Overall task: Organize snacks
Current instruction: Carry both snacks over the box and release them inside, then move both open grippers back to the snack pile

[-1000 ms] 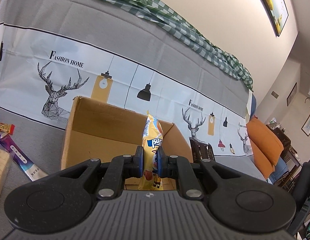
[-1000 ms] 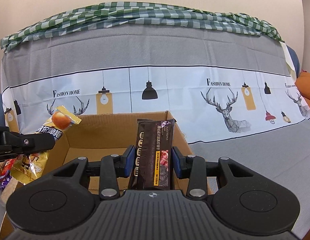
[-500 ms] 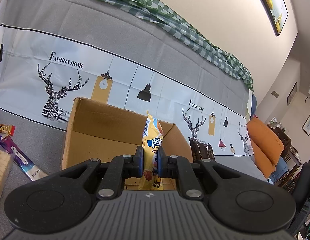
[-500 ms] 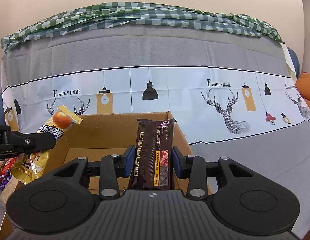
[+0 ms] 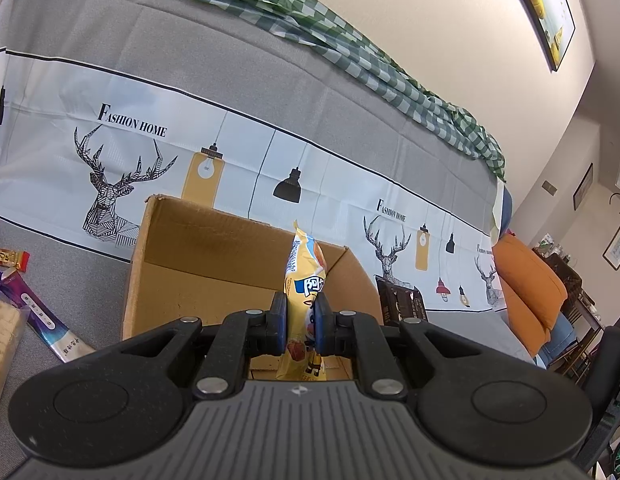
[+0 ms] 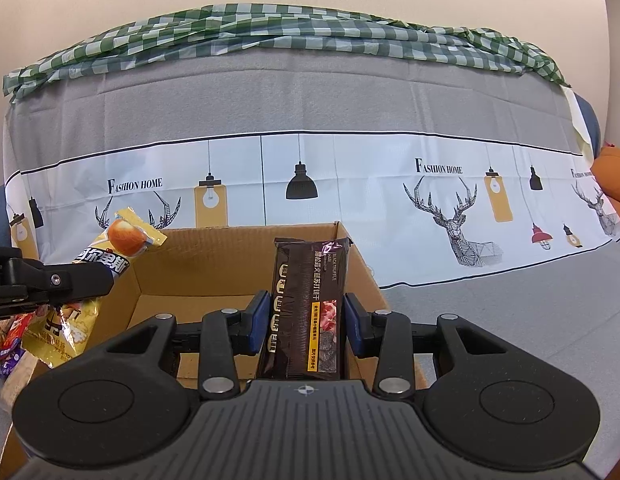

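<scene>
With both claws clamped, L gripper (image 5: 301, 316) on yellow bag (image 5: 303, 280), R gripper (image 6: 305, 316) on dark pack (image 6: 305, 300), I risk either snagging the box (image 6: 229, 256) rim.

Green checked cloth (image 6: 269, 36) along sofa top, deer-print cover (image 5: 229, 152), orange cushion (image 5: 530, 280), framed picture (image 5: 546, 8)

Your left gripper (image 5: 301, 322): black body, blue pads, on a yellow snack bag (image 5: 303, 280) with a blue label band and an orange printed round. Your right gripper (image 6: 305, 318): same black and blue, on a dark brown biscuit pack (image 6: 305, 304) with a yellow strip. Cardboard box (image 6: 213, 264): plain tan. Sofa cover (image 6: 310, 108): grey, with a white band of black deer, black and mustard lamps. Green-and-white checked cloth (image 6: 269, 36) on top. Orange cushion (image 5: 530, 280). Purple wrapper (image 5: 37, 312) on the grey.
</scene>
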`<action>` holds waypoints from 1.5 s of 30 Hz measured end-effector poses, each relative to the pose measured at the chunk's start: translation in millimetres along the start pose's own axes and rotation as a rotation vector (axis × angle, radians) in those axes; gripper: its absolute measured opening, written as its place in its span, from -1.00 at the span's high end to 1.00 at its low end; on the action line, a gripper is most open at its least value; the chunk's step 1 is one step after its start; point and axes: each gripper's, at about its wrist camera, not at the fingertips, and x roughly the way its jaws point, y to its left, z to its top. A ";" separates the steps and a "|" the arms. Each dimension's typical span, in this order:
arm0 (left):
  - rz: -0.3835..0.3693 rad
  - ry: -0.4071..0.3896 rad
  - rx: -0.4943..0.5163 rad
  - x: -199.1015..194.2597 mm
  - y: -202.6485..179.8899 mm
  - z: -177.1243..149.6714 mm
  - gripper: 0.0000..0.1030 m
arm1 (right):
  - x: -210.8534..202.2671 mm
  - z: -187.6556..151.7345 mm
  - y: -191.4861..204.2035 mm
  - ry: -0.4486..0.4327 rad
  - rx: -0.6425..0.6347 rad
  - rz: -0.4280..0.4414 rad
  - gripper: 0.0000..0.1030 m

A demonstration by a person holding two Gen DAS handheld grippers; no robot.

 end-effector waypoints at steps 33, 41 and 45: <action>0.071 -0.100 -0.052 -41.0 54.0 18.1 0.17 | -8.5 11.4 49.4 -0.031 0.021 0.017 -0.46; 0.158 -0.124 -0.200 -67.0 110.9 30.5 0.17 | -11.5 13.4 100.0 -0.023 0.021 0.094 -0.46; 0.219 -0.151 -0.230 -84.7 136.9 35.8 0.17 | -13.6 12.1 131.6 -0.028 0.018 0.141 -0.45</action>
